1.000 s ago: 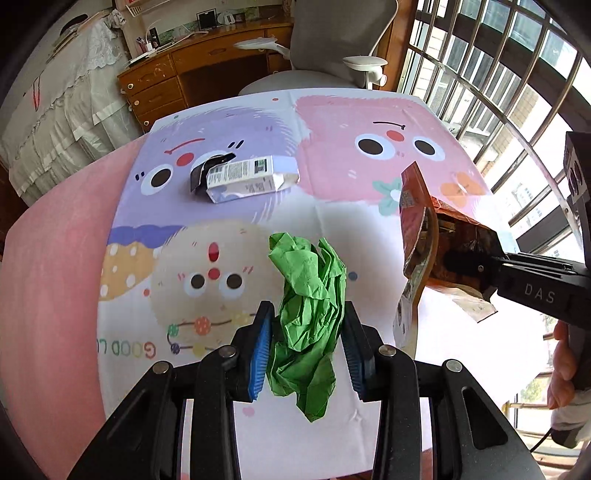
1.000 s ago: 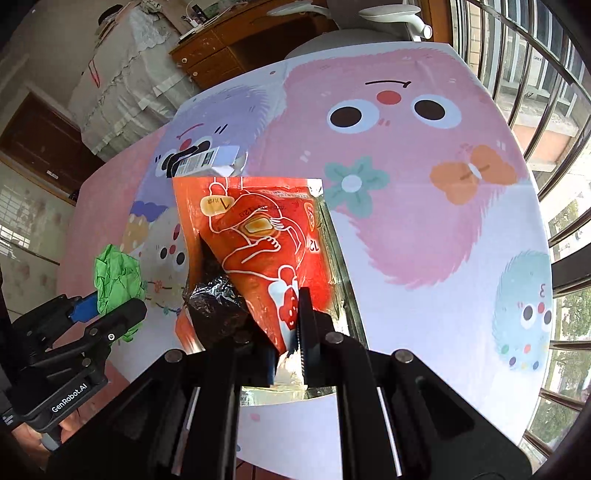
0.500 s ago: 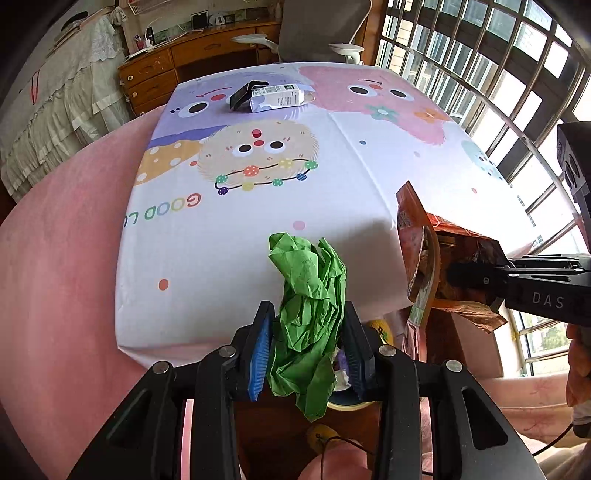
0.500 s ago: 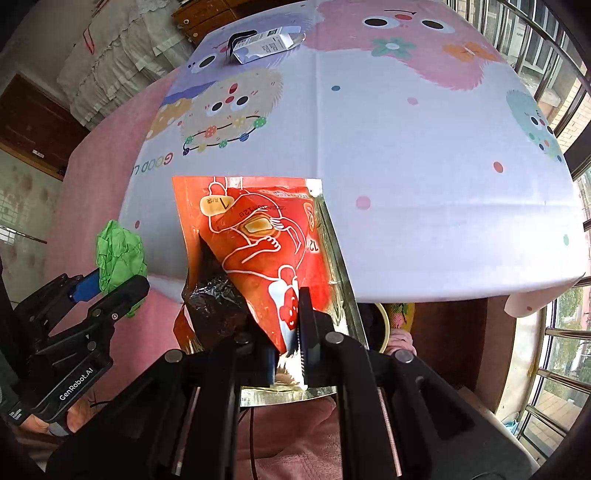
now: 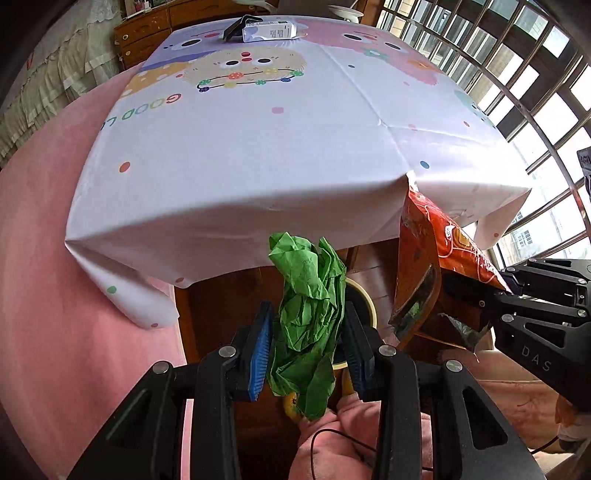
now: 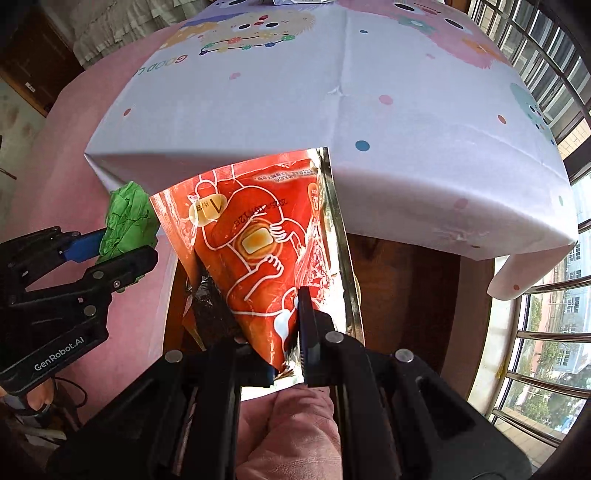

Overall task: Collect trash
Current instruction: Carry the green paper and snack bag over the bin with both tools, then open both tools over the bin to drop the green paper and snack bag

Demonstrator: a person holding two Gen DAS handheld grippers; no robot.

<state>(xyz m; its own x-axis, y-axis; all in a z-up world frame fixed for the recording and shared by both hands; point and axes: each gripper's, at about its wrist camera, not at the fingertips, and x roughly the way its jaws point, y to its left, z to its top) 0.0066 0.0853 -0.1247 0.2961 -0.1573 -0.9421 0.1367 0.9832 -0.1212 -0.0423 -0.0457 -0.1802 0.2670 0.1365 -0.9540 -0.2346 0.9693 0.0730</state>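
Left wrist view: left gripper [image 5: 308, 345] fingers are clamping green paper [image 5: 308, 314] above the bin rim [image 5: 364, 299], right gripper [image 6: 286, 334] is pinching the orange wrapper [image 6: 258, 254] beside it — centre both over that rim before letting go.

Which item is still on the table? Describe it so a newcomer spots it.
Follow the cartoon tablecloth to its far edge. A small white carton lies on its side there, next to a black wrapper; the carton is the pale, boxy, printed one.
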